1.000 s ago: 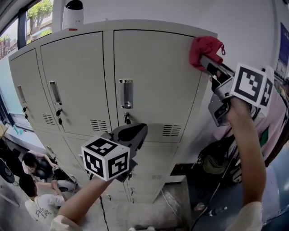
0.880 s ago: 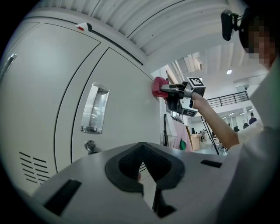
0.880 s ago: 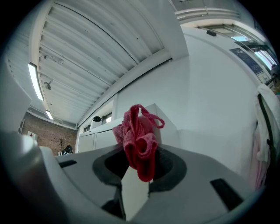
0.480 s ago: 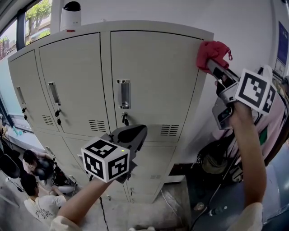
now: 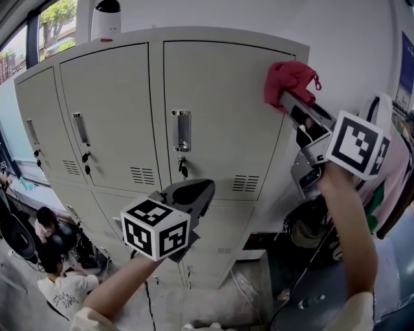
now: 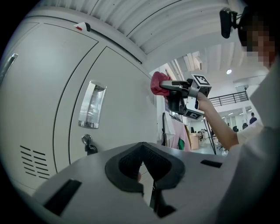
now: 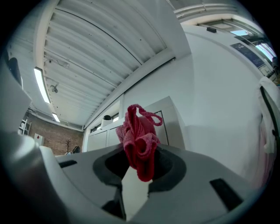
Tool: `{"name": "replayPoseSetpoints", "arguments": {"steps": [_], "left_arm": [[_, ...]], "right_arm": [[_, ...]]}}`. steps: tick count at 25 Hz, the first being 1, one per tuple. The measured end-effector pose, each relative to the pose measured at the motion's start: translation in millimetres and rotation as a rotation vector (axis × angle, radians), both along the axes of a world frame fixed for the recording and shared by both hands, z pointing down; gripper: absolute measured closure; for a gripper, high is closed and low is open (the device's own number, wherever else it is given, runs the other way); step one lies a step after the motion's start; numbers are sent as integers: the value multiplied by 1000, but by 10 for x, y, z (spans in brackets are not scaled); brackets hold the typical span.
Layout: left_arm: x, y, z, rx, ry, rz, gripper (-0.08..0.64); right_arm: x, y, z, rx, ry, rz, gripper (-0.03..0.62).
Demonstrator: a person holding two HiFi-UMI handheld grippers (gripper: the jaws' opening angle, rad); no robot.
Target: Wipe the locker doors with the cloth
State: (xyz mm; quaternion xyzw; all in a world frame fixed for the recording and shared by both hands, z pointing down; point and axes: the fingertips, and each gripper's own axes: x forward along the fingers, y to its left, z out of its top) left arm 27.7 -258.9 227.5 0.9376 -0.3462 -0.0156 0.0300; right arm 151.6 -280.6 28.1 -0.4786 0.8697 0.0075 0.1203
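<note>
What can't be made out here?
- Cloth contact: head view, the red cloth covers its own spot on the upper right door; touching or not, unclear.
- Lower doors: head view, left gripper and forearm hide much.
- Keys under the handle: too small.
- White device atop lockers: cut by top edge.

I see a white wall (image 5: 349,32) rising behind the lockers (image 5: 116,116), and a window (image 5: 55,22) at upper left with green trees outside. The floor (image 5: 252,284) below is mottled grey, with a cable (image 5: 291,304) trailing across it. In the right gripper view, a ribbed white ceiling (image 7: 96,48) carries lit strip lights (image 7: 39,83), and a brick wall (image 7: 43,138) stands far off.
</note>
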Motion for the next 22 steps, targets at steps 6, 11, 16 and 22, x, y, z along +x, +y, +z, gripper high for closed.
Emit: {"name": "replayPoseSetpoints", "arguments": {"steps": [6,11,16,22], "left_arm": [[-130,37,4,-6,2,-15,555],[-226,67,-15,0,-1,-38,555],[-313,87,15,-7,-19,-58,555],[-352,136,-4,-2,-18,-57,555]], "right_arm": [[-537,-42,198,-9,47,-134,488],[-963,-77,280,-19,36,-222,486],[-1372,-125,361,-19,57,-288,486],[-1726,-234,479,-33,49,-334,486]]}}
